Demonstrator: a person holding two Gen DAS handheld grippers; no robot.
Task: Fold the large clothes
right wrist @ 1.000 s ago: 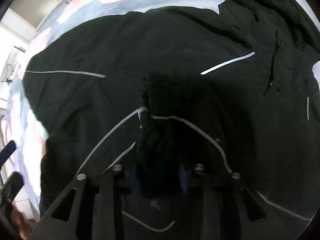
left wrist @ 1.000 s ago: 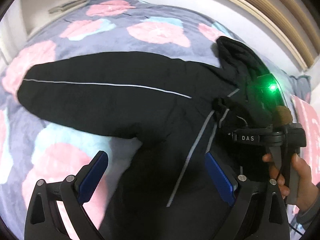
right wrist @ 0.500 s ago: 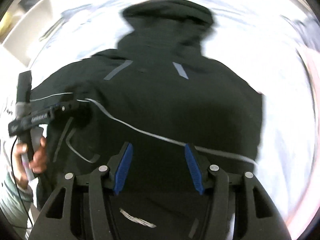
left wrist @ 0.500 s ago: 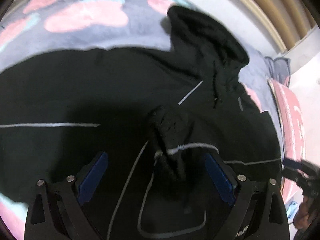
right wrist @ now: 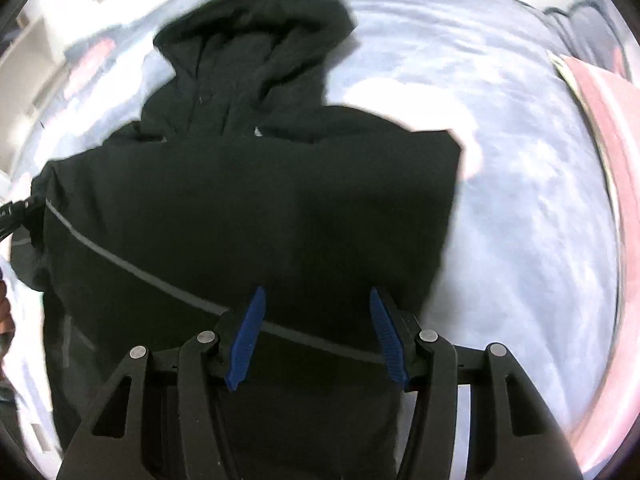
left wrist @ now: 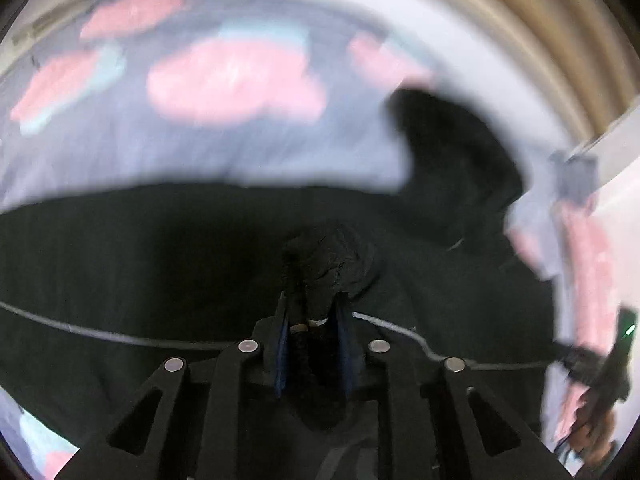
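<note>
A black hooded jacket (right wrist: 248, 200) with thin grey piping lies on the bed, hood (right wrist: 256, 36) at the far end. In the left wrist view, my left gripper (left wrist: 312, 312) is shut on a bunched black sleeve cuff (left wrist: 328, 264) over the jacket's body (left wrist: 120, 264). My right gripper (right wrist: 316, 308) is open and empty just above the jacket's right side. It also shows at the far right of the left wrist view (left wrist: 616, 356), held by a hand. The left gripper's tip (right wrist: 16, 212) shows at the left edge of the right wrist view.
The jacket lies on a grey-blue bedspread (left wrist: 200, 136) with pink and light blue blotches. A pink pillow (right wrist: 612, 128) lies at the right side. A wooden headboard (left wrist: 540, 28) curves behind the bed.
My left gripper has closed on the sleeve cuff that the right gripper held a second ago. My right gripper let go, opened and moved to the jacket's right side.
</note>
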